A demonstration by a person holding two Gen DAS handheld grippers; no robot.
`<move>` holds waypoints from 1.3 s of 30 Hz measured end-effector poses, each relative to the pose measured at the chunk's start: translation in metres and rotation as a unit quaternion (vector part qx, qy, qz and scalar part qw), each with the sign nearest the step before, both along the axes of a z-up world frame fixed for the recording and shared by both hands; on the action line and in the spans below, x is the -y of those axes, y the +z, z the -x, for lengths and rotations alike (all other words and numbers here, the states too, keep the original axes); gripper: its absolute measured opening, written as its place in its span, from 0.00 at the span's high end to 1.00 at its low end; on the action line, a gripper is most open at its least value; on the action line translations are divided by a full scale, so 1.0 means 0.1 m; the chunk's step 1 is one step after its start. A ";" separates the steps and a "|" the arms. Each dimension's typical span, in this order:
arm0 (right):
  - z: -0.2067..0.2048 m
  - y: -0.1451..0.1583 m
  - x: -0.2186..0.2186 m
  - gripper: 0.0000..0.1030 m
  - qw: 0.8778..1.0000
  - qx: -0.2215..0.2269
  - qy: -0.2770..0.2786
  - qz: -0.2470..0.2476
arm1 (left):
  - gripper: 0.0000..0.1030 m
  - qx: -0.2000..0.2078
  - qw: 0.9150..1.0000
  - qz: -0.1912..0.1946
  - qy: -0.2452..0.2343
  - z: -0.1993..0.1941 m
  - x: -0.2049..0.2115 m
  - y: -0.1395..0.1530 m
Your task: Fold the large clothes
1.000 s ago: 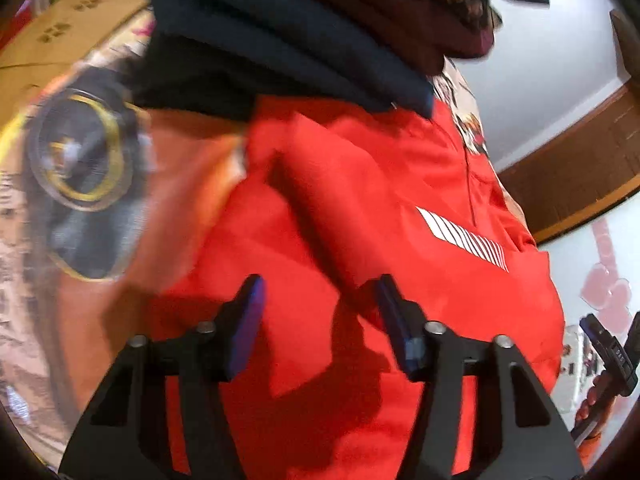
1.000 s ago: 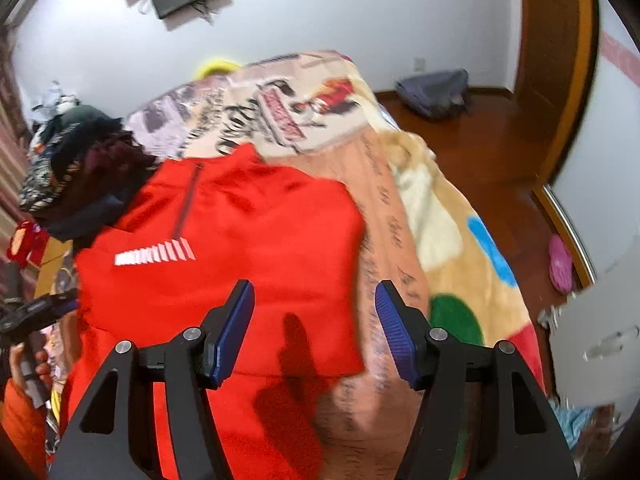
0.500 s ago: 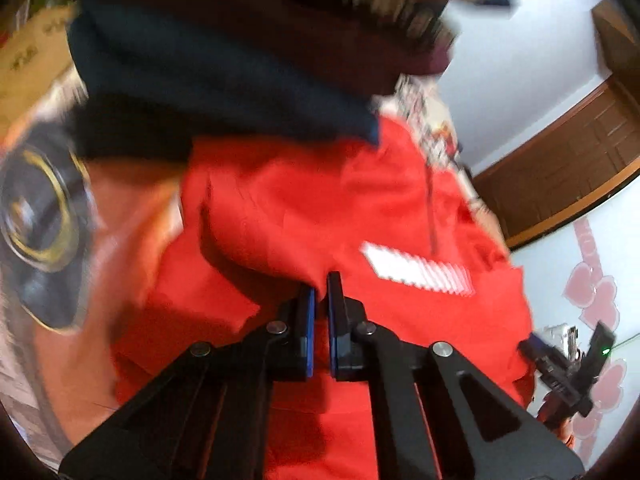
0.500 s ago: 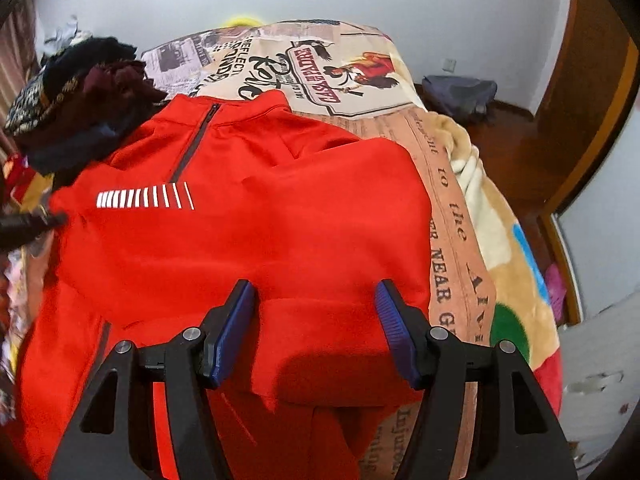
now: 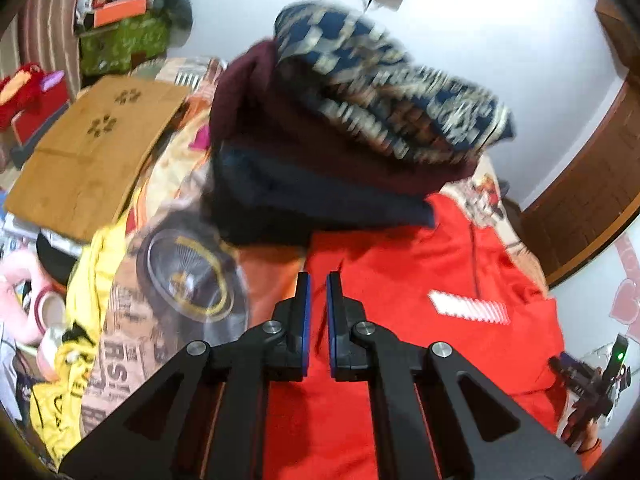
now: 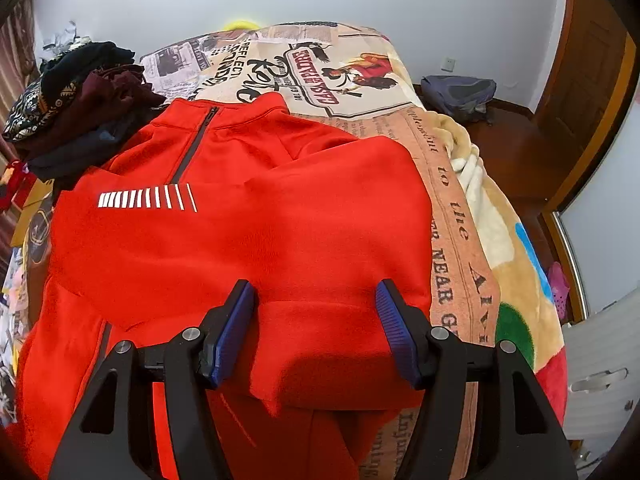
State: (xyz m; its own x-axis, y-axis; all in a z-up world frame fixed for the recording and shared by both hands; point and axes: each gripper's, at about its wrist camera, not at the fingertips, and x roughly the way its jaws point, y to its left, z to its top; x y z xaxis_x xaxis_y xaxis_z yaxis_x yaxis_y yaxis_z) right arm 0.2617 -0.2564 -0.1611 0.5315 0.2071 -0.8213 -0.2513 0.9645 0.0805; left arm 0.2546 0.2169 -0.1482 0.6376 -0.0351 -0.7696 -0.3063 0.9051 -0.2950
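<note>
A red zip-neck jacket [image 6: 280, 208] with a white stripe mark lies spread on the bed, one sleeve folded across its front. My right gripper [image 6: 316, 292] hangs open just above that folded sleeve near the jacket's right side, pads clear of the cloth. In the left wrist view the jacket [image 5: 420, 264] fills the lower right. My left gripper [image 5: 317, 280] is shut at the jacket's left edge, with a thin pinch of red fabric between its pads. The right gripper [image 5: 592, 380], held by a hand, shows at the far right edge.
A pile of dark folded clothes [image 5: 340, 152] with a patterned knit on top sits beside the jacket's collar, also in the right wrist view [image 6: 80, 96]. A printed blanket [image 6: 460, 208] covers the bed. Cardboard [image 5: 88, 152] and a yellow cloth [image 5: 80, 360] lie left; a backpack [image 6: 460, 96] is on the floor.
My left gripper closed on the red fabric, then rose and tilted up, bringing the clothes pile and wall into view. My right gripper sank toward the folded sleeve, then held still.
</note>
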 end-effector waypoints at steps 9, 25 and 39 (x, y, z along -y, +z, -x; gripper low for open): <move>-0.07 0.15 -0.02 0.42 0.999 -0.021 0.025 0.005 | 0.93 -0.060 0.996 -0.011 -0.061 -0.21 0.41 -0.41; -0.91 0.60 -0.29 0.42 0.998 0.006 0.059 -0.027 | 0.60 -0.023 0.976 -0.092 -0.196 -1.52 1.73 -0.14; -1.99 0.01 -0.81 0.42 0.990 -0.111 0.076 -0.049 | 0.54 -0.092 0.966 -0.140 -0.197 -2.52 1.98 -0.91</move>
